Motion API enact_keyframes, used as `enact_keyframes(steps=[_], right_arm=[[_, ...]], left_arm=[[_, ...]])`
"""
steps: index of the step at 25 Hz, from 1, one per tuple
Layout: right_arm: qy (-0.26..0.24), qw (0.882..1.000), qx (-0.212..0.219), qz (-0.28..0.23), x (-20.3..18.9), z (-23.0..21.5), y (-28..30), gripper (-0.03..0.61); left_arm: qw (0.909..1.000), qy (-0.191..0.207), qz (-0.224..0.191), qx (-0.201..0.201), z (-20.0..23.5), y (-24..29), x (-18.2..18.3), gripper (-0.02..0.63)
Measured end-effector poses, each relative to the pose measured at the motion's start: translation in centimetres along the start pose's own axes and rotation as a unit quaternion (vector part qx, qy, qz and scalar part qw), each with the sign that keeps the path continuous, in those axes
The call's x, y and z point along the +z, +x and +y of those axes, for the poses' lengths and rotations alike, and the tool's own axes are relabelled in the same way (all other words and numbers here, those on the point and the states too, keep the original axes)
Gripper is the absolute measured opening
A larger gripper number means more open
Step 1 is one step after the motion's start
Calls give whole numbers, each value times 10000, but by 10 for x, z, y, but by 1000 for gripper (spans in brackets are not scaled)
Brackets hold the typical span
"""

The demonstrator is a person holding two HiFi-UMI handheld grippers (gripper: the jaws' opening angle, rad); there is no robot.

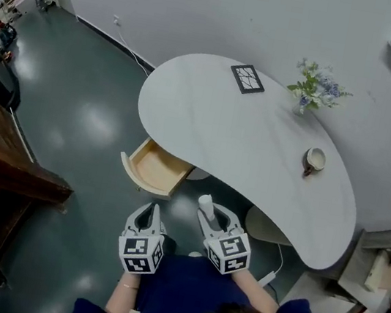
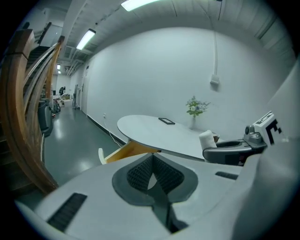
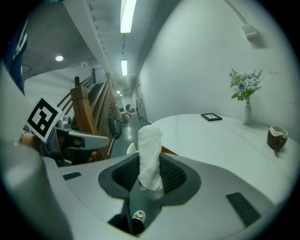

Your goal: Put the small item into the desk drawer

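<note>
Right gripper (image 3: 150,174) clamps a small white roll (image 3: 151,143), possibly cloth, just short of the open desk drawer (image 1: 152,168). Left gripper (image 2: 152,168) hangs closed, empty. The desk (image 1: 256,151) hides the drawer's rear.

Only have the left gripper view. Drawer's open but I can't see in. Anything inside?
Observer: Head view looks into the drawer: bare wood, nothing in the part that shows.
Operator: White roll at the right gripper, actually gripped?
Observer: Yes. Right gripper view shows both fingers pressed on it, roll upright between them.
Operator: Is it over the drawer?
Observer: No. In the head view the roll sits right of the drawer and nearer the person; the left gripper is the one lined up with it.
</note>
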State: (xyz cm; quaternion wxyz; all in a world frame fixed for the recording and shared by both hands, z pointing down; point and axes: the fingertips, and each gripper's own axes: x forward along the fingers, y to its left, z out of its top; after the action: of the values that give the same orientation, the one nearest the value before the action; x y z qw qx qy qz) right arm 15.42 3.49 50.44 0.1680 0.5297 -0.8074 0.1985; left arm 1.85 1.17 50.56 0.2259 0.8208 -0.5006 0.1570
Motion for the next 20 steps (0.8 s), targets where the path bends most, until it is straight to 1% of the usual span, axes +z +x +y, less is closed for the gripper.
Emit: enact_keyframes(steps=[6, 10, 15, 20], right_arm=[[179, 9993, -332, -42, 16, 0, 33, 132], [278, 9982, -520, -112, 26, 4, 53, 132], [316, 9962, -802, -127, 36, -1, 66, 132], [299, 9967, -755, -7, 35, 1, 81, 132]], left_arm=[[9990, 310, 41, -307, 29, 28, 25, 3], [9981, 446, 80, -426, 52, 37, 35, 3], [9971, 455, 93, -601, 69, 43, 41, 3], [9982, 270, 152, -506, 87, 44, 38, 3]])
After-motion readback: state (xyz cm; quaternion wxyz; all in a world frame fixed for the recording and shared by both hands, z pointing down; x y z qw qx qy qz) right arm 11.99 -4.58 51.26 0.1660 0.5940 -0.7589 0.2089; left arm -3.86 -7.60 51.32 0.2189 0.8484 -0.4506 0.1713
